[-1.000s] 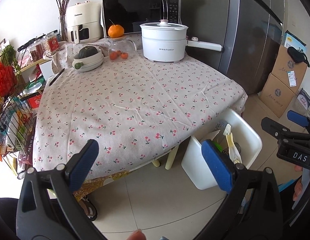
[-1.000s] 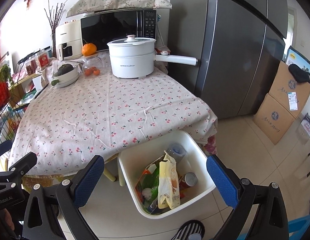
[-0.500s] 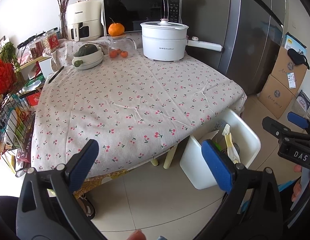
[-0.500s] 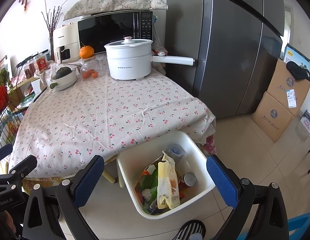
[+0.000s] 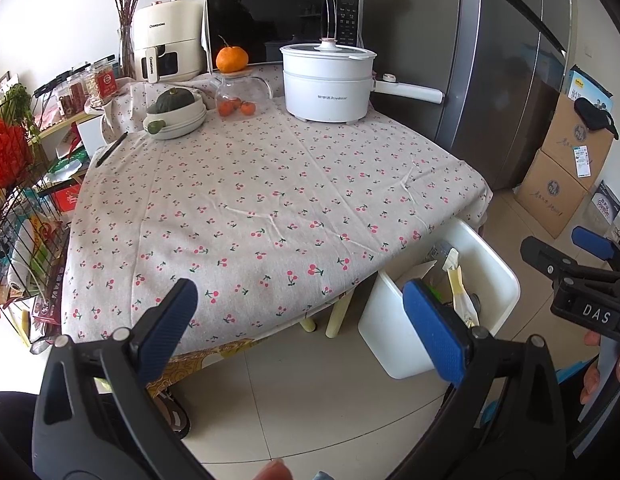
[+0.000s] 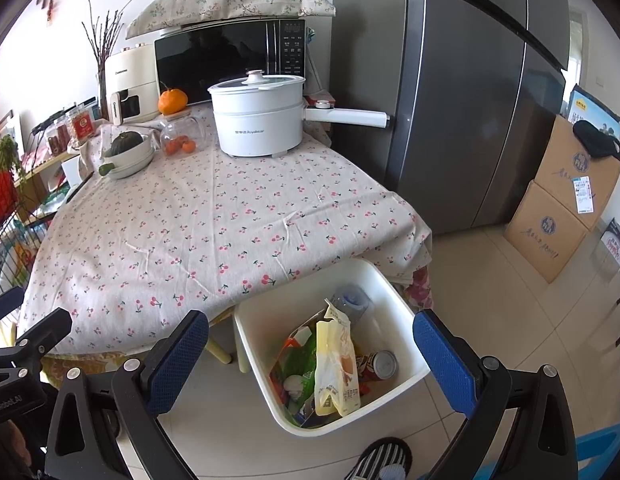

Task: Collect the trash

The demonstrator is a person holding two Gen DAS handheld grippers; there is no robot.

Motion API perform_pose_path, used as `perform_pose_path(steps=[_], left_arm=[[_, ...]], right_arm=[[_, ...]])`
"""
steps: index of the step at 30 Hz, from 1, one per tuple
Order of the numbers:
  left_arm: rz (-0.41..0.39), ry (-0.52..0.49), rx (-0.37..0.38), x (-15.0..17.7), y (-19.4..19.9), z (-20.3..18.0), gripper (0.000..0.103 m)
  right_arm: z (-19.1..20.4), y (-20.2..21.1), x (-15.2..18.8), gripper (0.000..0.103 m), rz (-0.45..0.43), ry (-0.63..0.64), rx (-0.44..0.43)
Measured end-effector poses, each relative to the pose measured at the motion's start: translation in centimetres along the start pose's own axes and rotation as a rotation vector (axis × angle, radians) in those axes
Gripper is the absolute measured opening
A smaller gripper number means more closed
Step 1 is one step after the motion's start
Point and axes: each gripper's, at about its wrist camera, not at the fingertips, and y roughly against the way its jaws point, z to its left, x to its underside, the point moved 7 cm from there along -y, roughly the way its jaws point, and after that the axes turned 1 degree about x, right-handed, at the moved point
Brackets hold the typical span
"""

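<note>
Sitting on the floor by the table (image 5: 270,200), the white bin (image 6: 389,292) already holds the trash (image 6: 333,364), both the left gripper (image 5: 302,316) and right gripper (image 6: 310,360) hang wide with nothing held, so the job looks nearly done.

The white lidded electric pot (image 5: 327,82) carries grey "Royalstar" lettering. The cream air fryer (image 5: 168,42) reads "CHANGHONG". White letters "DAS" stand on the black right gripper (image 5: 589,276).
</note>
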Motion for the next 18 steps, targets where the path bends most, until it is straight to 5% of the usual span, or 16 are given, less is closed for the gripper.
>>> perform_pose_path(steps=[18], left_arm=[[0.002, -0.003, 0.001, 0.06, 0.11, -0.16, 0.102]], right_arm=[[-0.07, -0.08, -0.02, 0.103, 0.001, 0.001, -0.002]])
